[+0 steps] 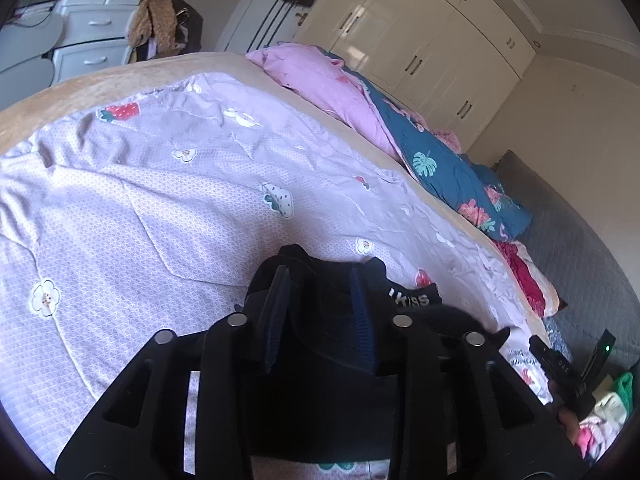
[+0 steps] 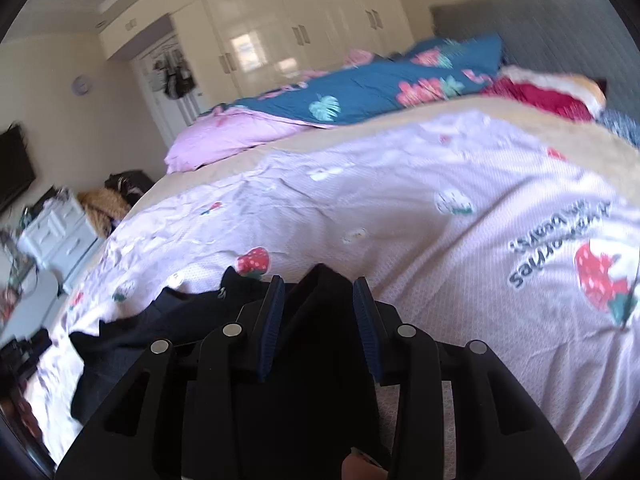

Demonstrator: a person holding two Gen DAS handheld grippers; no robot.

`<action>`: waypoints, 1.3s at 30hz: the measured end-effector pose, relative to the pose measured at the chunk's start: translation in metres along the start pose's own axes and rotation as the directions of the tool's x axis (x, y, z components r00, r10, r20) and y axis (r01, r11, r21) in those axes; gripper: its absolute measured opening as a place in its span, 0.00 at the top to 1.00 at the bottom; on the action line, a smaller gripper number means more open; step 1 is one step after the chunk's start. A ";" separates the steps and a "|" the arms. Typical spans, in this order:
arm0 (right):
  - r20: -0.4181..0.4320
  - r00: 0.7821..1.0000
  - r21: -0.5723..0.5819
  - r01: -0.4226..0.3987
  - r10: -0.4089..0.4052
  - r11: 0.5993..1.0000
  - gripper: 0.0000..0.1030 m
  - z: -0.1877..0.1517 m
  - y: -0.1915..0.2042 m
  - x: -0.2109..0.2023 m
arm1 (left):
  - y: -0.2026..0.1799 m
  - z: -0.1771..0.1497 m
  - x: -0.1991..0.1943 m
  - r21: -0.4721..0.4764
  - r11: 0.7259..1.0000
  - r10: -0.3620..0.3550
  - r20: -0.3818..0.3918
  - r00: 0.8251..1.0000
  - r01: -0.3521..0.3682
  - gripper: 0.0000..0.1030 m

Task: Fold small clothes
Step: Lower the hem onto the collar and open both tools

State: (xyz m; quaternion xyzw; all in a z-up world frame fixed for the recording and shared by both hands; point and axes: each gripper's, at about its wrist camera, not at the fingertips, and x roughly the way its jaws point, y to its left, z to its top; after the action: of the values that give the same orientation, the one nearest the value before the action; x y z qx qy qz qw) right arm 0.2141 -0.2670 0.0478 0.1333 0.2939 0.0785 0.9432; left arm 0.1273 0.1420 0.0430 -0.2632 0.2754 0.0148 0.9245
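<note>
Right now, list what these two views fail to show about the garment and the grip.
- Left wrist: the black garment is mostly behind the left gripper; its waistband lettering is partly cut off.
- Right wrist: motion blur; fabric fills the right gripper, so clamping is unclear.
- Neither view shows its full shape.

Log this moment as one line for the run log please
stage: folding | left gripper: black garment between jaws | right gripper: same garment between jaws | surface: strawberry-print quilt

Lying crumpled on the bed's lilac strawberry-print cover (image 1: 168, 208), nr its near edge: small black garment (image 1: 340, 320) w/ white "KISS" lettering on waistband, bunching up, partly unfolded.
</note>
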 end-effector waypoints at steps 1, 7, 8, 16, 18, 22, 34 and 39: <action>0.002 1.000 -0.024 -0.003 0.003 1.000 0.66 -0.001 0.004 -0.001 | -0.004 -0.003 0.000 0.027 1.000 0.002 -0.012 1.000 -0.002 0.72; -0.058 0.997 -0.192 -0.062 0.051 0.979 0.77 -0.020 0.037 0.003 | -0.024 -0.033 0.022 0.150 0.989 0.023 -0.147 0.989 -0.001 0.79; -0.080 0.996 -0.225 -0.062 0.045 0.972 0.78 -0.025 0.043 0.006 | -0.024 -0.037 0.026 0.158 0.987 0.038 -0.165 0.986 -0.011 0.89; -0.226 0.973 -0.301 -0.031 -0.040 0.953 0.79 -0.057 0.054 0.040 | -0.012 -0.054 0.053 0.217 0.972 0.146 -0.242 0.959 -0.093 0.93; -0.244 0.968 -0.307 -0.019 -0.060 0.952 0.79 -0.059 0.053 0.050 | -0.010 -0.053 0.060 0.232 0.967 0.161 -0.253 0.954 -0.102 0.93; -0.266 0.961 -0.273 0.003 -0.078 0.962 0.79 -0.053 0.047 0.069 | -0.010 -0.048 0.076 0.265 0.956 0.195 -0.249 0.949 -0.127 0.93; -0.262 0.964 -0.172 -0.006 -0.040 0.985 0.79 -0.019 0.037 0.099 | -0.010 0.000 0.115 0.223 0.961 0.203 -0.154 0.967 -0.166 0.93; -0.233 0.970 -0.131 0.044 -0.074 0.990 0.79 -0.003 0.018 0.109 | 0.006 0.028 0.102 0.159 0.971 0.194 -0.071 0.979 -0.180 0.88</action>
State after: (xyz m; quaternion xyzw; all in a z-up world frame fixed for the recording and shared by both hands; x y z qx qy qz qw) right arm 0.3003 -0.2245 -0.0071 0.0549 0.4030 0.0839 0.9097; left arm 0.2270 0.1485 0.0070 -0.1655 0.3388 0.0696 0.9236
